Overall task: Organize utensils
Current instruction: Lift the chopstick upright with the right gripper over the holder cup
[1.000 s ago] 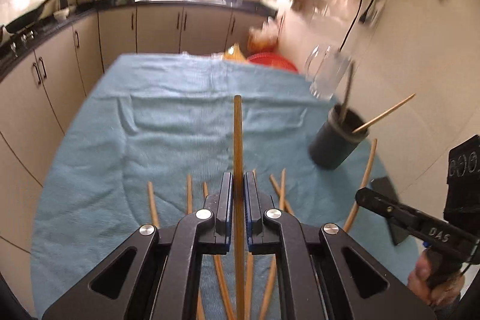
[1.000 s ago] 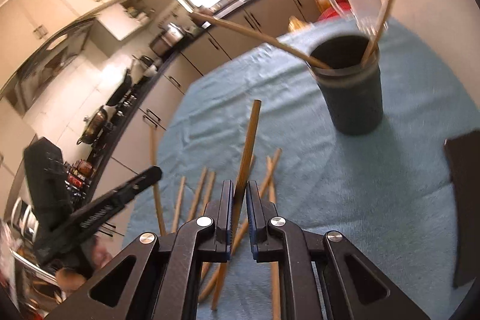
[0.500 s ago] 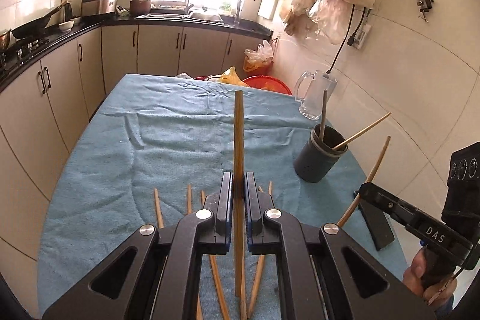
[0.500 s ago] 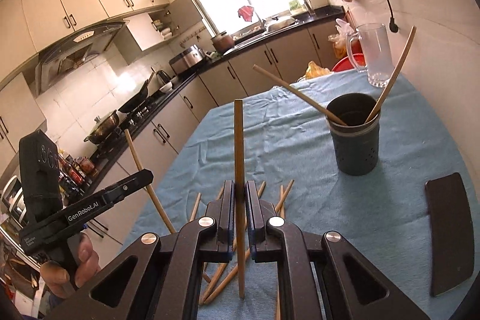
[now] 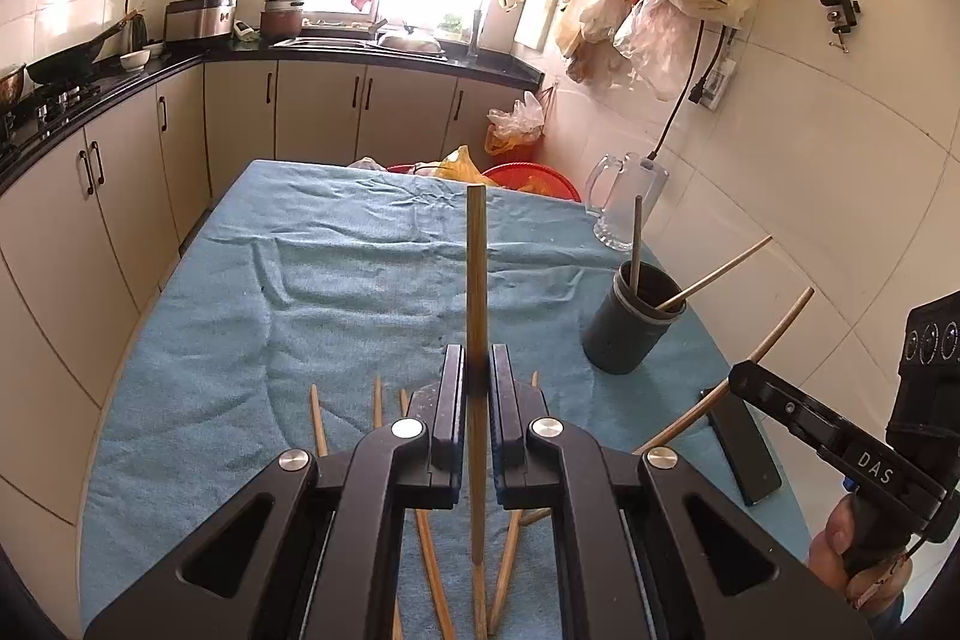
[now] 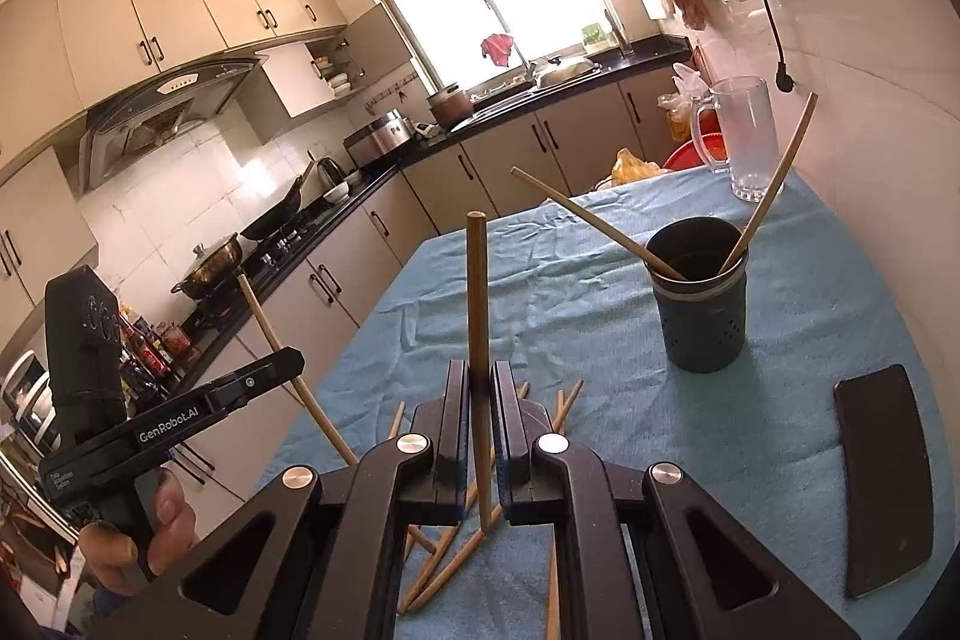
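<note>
My left gripper (image 5: 477, 376) is shut on a wooden chopstick (image 5: 477, 280) that stands upright between its fingers, above the blue cloth. My right gripper (image 6: 478, 382) is shut on a second chopstick (image 6: 477, 292) in the same way. Each gripper shows in the other's view: the right one (image 5: 737, 377) at the right edge, the left one (image 6: 295, 359) at the lower left, both lifted off the table. A dark round holder (image 5: 630, 328) (image 6: 702, 322) stands on the cloth ahead with two chopsticks leaning in it. Several loose chopsticks (image 5: 317, 418) (image 6: 564, 406) lie under the grippers.
A black phone (image 6: 885, 478) lies on the cloth (image 5: 360, 280) near the holder. A glass mug (image 5: 624, 196) stands by the tiled wall behind the holder. Red basins and plastic bags sit past the table's far end. Kitchen cabinets run along the left.
Both grippers have risen above the cloth, each carrying its chopstick. The right gripper has rolled, so its chopstick now stands straight in view. The holder looks farther off.
</note>
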`<state>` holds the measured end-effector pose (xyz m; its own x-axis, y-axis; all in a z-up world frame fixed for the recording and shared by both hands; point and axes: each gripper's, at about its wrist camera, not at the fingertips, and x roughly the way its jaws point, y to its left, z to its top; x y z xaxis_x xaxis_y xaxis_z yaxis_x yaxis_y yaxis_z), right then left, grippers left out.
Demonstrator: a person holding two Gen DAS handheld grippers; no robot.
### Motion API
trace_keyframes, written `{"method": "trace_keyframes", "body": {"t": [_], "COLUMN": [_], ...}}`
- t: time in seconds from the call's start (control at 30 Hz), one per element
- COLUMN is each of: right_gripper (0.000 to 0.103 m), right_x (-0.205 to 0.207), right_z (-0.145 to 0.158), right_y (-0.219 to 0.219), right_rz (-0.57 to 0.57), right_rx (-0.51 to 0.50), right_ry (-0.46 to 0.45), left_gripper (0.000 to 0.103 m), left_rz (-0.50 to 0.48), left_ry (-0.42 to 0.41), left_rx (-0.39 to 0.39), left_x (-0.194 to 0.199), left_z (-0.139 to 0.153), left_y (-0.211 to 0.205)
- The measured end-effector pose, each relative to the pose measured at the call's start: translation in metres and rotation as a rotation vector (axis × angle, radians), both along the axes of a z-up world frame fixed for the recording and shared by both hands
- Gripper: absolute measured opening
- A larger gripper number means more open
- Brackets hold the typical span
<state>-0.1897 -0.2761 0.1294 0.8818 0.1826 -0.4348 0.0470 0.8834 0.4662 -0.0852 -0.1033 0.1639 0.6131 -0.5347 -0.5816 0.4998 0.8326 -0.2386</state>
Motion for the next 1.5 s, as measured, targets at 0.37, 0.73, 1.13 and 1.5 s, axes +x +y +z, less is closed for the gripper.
{"method": "trace_keyframes", "body": {"t": [0.37, 0.73, 1.13, 1.5], "right_gripper": [0.008, 0.008, 0.008, 0.008], "right_x": [-0.005, -0.011, -0.029, -0.048], "right_z": [0.004, 0.008, 0.017, 0.031], "right_y": [-0.005, -0.014, -0.041, -0.068], "right_rz": [-0.014, -0.038, -0.103, -0.174], "right_rx": [0.003, 0.01, 0.034, 0.046], "right_ry": [-0.015, -0.029, -0.071, -0.118], "left_gripper": [0.006, 0.006, 0.006, 0.006], "left_rz": [-0.009, -0.036, -0.095, -0.181], "left_ry": [-0.005, -0.013, -0.044, -0.071], "left_rx": [-0.003, -0.001, 0.002, -0.007], "left_x": [-0.002, -0.005, -0.013, -0.018], "left_z": [0.006, 0.013, 0.032, 0.057], "left_y": [-0.001, -0.011, -0.039, -0.076]}}
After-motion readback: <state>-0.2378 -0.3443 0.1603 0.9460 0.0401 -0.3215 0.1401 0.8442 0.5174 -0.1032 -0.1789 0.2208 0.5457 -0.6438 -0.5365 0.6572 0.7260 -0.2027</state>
